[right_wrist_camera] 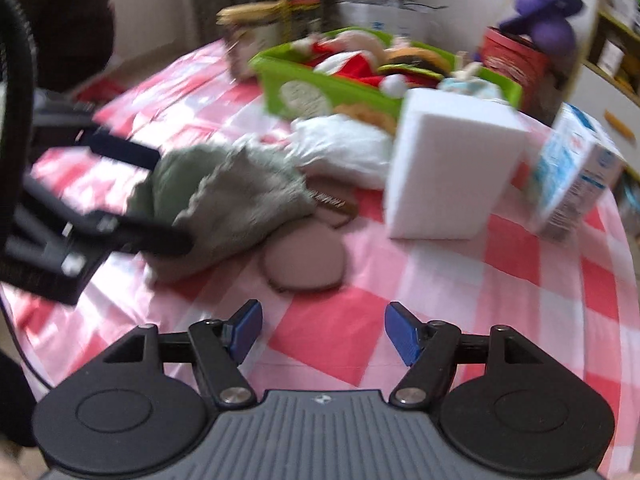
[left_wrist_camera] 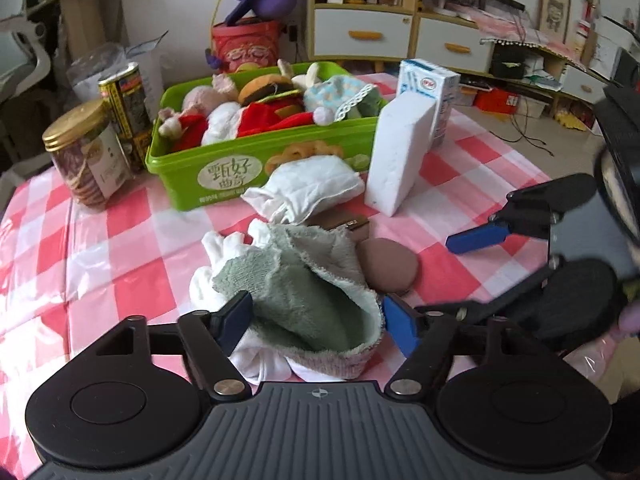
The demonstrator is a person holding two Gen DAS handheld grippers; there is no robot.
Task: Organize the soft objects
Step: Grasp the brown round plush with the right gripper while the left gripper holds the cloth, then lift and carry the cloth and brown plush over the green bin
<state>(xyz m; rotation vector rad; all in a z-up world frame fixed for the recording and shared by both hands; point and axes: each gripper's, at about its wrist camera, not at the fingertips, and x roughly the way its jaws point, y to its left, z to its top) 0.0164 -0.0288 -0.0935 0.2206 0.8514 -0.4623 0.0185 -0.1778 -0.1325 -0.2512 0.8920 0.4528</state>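
A green fuzzy sock (left_wrist_camera: 308, 288) lies on white cloth on the checked table, between the open fingers of my left gripper (left_wrist_camera: 318, 322); the pads flank it without pinching. It also shows in the right wrist view (right_wrist_camera: 224, 196). A white cloth pouch (left_wrist_camera: 308, 188) and a brown soft pad (left_wrist_camera: 386, 266) lie just beyond. A green bin (left_wrist_camera: 240, 164) holds several plush toys. My right gripper (right_wrist_camera: 324, 332) is open and empty above the tablecloth, near the brown pad (right_wrist_camera: 304, 262).
A white foam block (left_wrist_camera: 400, 148) and a milk carton (left_wrist_camera: 432, 96) stand right of the bin. A cookie jar (left_wrist_camera: 86, 156) and a tin (left_wrist_camera: 126, 108) stand left of it. The right wrist view is blurred.
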